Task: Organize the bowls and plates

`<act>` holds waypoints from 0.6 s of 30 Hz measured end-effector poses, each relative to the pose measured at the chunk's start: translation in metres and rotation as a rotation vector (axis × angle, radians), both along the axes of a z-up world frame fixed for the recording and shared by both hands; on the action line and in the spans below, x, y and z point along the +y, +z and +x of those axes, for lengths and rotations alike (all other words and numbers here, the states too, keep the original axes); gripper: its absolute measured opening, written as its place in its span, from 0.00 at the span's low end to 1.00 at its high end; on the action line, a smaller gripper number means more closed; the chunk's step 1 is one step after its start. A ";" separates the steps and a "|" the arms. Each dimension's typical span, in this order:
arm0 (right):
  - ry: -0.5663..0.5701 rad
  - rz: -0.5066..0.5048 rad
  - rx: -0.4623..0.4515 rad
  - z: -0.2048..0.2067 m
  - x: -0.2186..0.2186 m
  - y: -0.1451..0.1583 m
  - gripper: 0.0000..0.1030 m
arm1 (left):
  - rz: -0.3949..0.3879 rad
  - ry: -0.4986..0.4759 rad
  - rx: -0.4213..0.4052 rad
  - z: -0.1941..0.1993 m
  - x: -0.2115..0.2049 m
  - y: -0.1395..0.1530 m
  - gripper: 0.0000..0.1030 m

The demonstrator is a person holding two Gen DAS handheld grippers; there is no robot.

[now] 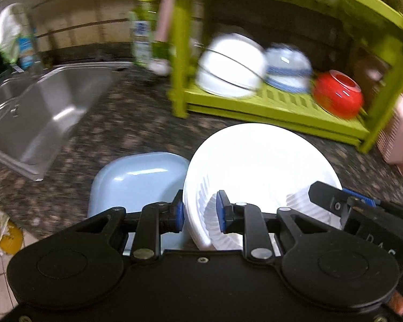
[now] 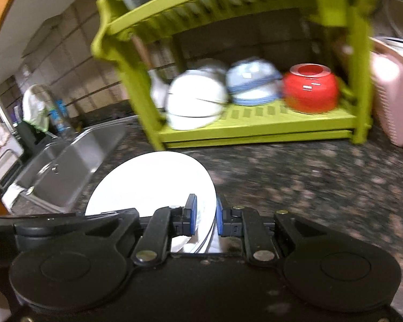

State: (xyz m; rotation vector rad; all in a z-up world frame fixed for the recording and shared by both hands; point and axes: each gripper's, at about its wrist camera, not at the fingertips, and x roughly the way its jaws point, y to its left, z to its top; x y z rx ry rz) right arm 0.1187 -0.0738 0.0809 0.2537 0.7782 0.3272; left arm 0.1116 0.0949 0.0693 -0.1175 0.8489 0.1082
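Left wrist view shows the white plate [image 1: 260, 166] low and centre in the frame, its rim clenched between the left gripper [image 1: 200, 214] pads. A pale blue dish [image 1: 137, 182] lies just beside it on the speckled counter [image 1: 126, 126]. The right gripper [image 2: 206, 214] also grips the plate's edge (it appears lower centre in the right wrist view too), and its tip shows at lower right in the left view. Further up, the green rack [image 2: 255, 131] holds a white bowl [image 2: 196, 102], a blue-banded bowl [image 2: 252, 83] and a red bowl [image 2: 310, 88] upside down on its lower shelf. A steel sink [image 1: 40, 107] sits at the left.
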 end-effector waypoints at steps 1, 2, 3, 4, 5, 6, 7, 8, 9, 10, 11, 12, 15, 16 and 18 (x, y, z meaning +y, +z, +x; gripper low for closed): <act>0.019 -0.003 -0.001 0.002 0.009 0.002 0.17 | 0.000 0.017 -0.005 0.000 0.008 0.002 0.29; 0.034 -0.006 -0.002 0.005 0.019 0.003 0.17 | -0.001 0.037 -0.008 -0.001 0.016 0.003 0.29; 0.045 -0.013 -0.001 0.007 0.030 0.003 0.17 | 0.003 0.059 -0.013 0.000 0.024 0.003 0.29; 0.058 -0.027 -0.002 0.010 0.041 0.002 0.17 | 0.018 0.073 -0.015 0.002 0.029 0.001 0.30; 0.068 -0.044 -0.011 0.013 0.051 0.000 0.17 | 0.027 0.075 -0.010 0.007 0.032 -0.002 0.29; 0.064 -0.074 -0.027 0.016 0.061 -0.002 0.17 | 0.009 0.072 0.009 0.013 0.038 -0.007 0.29; 0.053 -0.109 -0.047 0.019 0.069 -0.003 0.16 | -0.033 0.065 0.038 0.019 0.043 -0.013 0.29; 0.044 -0.148 -0.069 0.022 0.076 -0.005 0.16 | -0.077 0.054 0.065 0.023 0.048 -0.019 0.29; 0.036 -0.171 -0.077 0.024 0.077 -0.006 0.16 | -0.123 0.041 0.089 0.026 0.051 -0.024 0.29; 0.027 -0.173 -0.076 0.025 0.075 -0.007 0.16 | -0.153 0.029 0.103 0.028 0.052 -0.028 0.29; 0.014 -0.163 -0.068 0.027 0.070 -0.008 0.16 | -0.168 0.016 0.107 0.029 0.050 -0.031 0.29; 0.006 -0.150 -0.057 0.028 0.064 -0.009 0.16 | -0.161 0.002 0.104 0.029 0.045 -0.032 0.29; -0.009 -0.125 -0.024 0.031 0.046 -0.011 0.15 | -0.113 -0.037 0.095 0.028 0.022 -0.031 0.29; -0.020 -0.129 -0.011 0.032 0.041 -0.013 0.14 | -0.105 -0.051 0.094 0.028 0.016 -0.030 0.29; -0.038 -0.140 0.007 0.033 0.031 -0.018 0.14 | -0.087 -0.072 0.092 0.029 0.003 -0.030 0.29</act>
